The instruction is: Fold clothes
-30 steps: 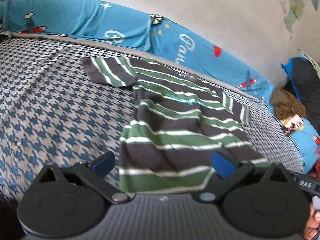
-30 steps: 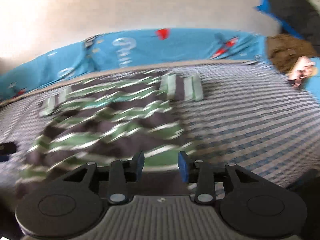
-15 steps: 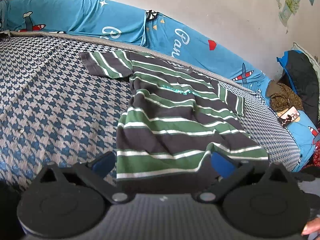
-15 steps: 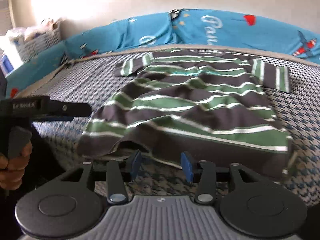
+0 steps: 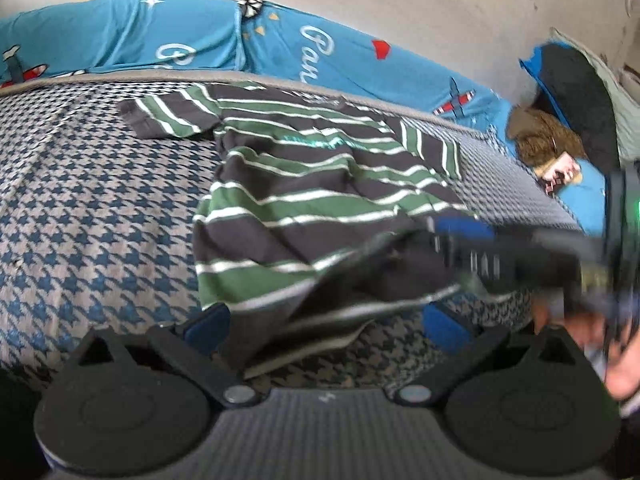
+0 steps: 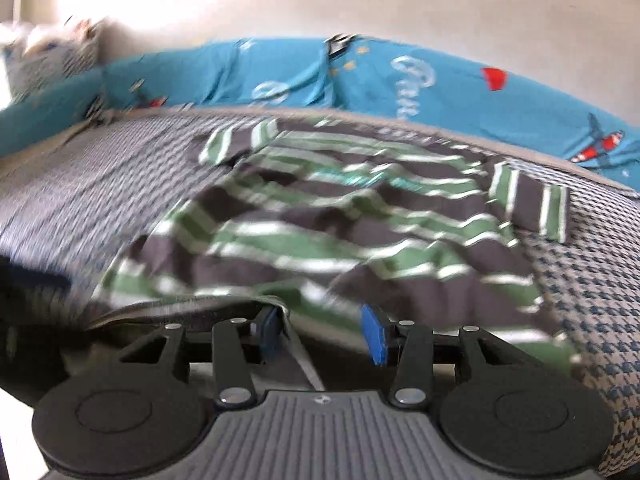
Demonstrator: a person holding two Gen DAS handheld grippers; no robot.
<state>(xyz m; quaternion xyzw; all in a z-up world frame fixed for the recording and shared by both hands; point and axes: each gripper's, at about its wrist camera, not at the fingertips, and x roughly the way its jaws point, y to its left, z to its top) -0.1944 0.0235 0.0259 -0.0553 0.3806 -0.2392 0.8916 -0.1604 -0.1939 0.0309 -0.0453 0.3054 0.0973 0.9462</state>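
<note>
A dark grey shirt with green and white stripes [image 5: 304,200] lies spread on the houndstooth bed cover [image 5: 92,216], collar towards the far cushion. My left gripper [image 5: 327,329] is open wide, and the shirt's near hem lies between its blue pads without touching them. My right gripper [image 5: 438,238] reaches in blurred from the right over the hem's right corner, where the fabric is rucked up. In the right wrist view the shirt [image 6: 360,232] fills the middle, and the right gripper [image 6: 320,330] holds its pads apart with the hem's edge lying between them, unpinched.
A blue cushion with planes and lettering [image 5: 320,52] runs along the bed's far side under a pale wall. Brown and black clothes [image 5: 560,128] are piled at the right end. A person's hand [image 5: 624,364] holds the right tool. Pale things [image 6: 44,48] stand at the far left.
Both grippers have come down and closer to the shirt's near hem. The right gripper has swung into the left wrist view from the right, and its pads stand wider apart than a second ago.
</note>
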